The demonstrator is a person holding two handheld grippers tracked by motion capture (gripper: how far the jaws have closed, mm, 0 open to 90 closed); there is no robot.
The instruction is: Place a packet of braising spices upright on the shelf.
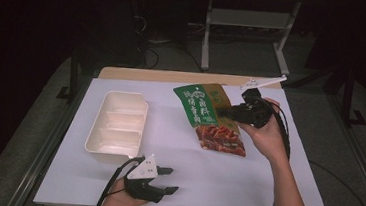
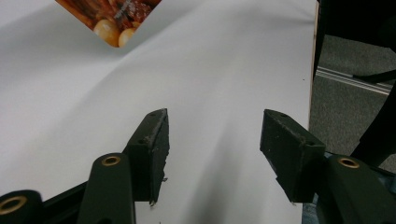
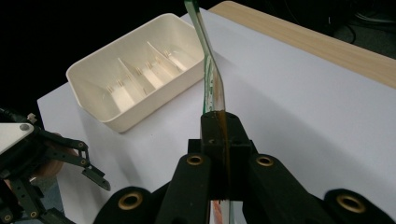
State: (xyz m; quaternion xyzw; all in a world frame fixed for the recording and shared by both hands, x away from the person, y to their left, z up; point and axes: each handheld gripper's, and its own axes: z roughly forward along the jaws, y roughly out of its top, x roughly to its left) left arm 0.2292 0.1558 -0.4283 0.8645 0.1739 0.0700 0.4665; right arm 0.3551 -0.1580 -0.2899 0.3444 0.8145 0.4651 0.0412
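A flat snack packet [image 1: 215, 117], green on top with a red food picture below, hangs tilted over the white sheet right of centre. My right gripper [image 1: 226, 113] is shut on its right edge; in the right gripper view the packet [image 3: 210, 79] runs edge-on up from the closed jaws. A corner of the packet [image 2: 112, 16] shows in the left gripper view. My left gripper [image 1: 168, 180] rests near the front edge with its jaws wide apart and nothing between them; it also shows as the left gripper [image 3: 95, 177] in the right gripper view.
A cream tray [image 1: 117, 127] with three compartments sits on the left of the white sheet [image 1: 244, 183]; the tray [image 3: 135, 79] holds nothing. The wooden table edge [image 1: 173, 76] runs along the back. A metal stand [image 1: 248, 23] and cables stand on the floor beyond.
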